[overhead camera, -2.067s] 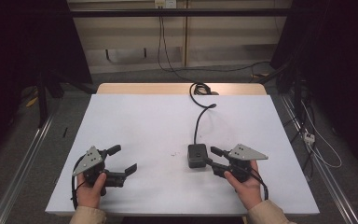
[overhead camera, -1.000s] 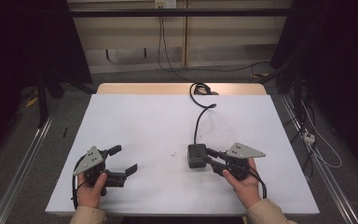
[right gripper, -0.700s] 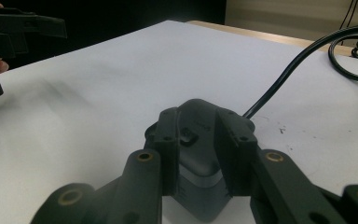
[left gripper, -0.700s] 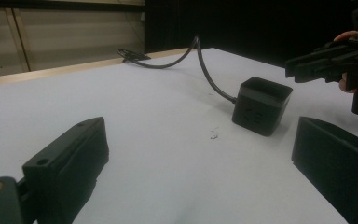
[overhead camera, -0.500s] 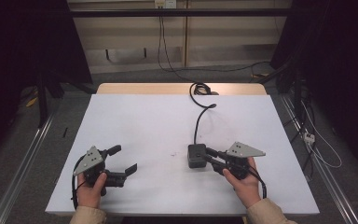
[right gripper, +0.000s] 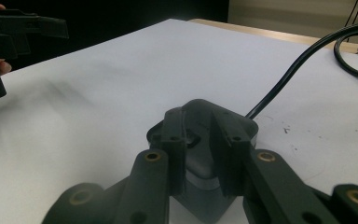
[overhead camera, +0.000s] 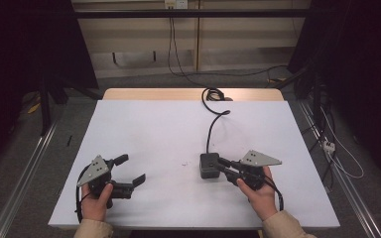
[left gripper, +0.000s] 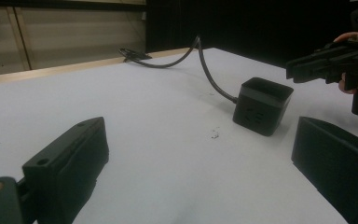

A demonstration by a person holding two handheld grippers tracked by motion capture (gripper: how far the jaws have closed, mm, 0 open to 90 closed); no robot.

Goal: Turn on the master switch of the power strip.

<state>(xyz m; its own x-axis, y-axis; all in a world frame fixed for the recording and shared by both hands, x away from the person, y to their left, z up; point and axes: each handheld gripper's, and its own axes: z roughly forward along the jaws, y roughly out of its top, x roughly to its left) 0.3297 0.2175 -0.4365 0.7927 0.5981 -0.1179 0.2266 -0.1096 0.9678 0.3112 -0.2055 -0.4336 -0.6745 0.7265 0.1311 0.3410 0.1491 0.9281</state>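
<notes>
A black cube power socket (overhead camera: 208, 165) sits on the white table (overhead camera: 154, 129), right of centre. Its black cable (overhead camera: 211, 129) runs to the far edge. My right gripper (overhead camera: 220, 165) points left, its jaws drawn almost together with their tips over the cube's top. In the right gripper view the fingers (right gripper: 175, 140) lie across the cube (right gripper: 248, 127); whether they touch it I cannot tell. My left gripper (overhead camera: 130, 169) rests at the front left, jaws wide apart and holding nothing. Seen along the left gripper (left gripper: 200, 140), the cube (left gripper: 262, 105) stands ahead to the right.
The cable coils (overhead camera: 214, 94) on the wooden strip at the table's far edge. Floor rails (overhead camera: 25, 173) run along both sides, and loose wires (overhead camera: 335, 148) lie on the floor at the right. Dark curtains stand at both sides.
My right gripper has slid left onto the cube and its jaws have come together. The left gripper has stayed put.
</notes>
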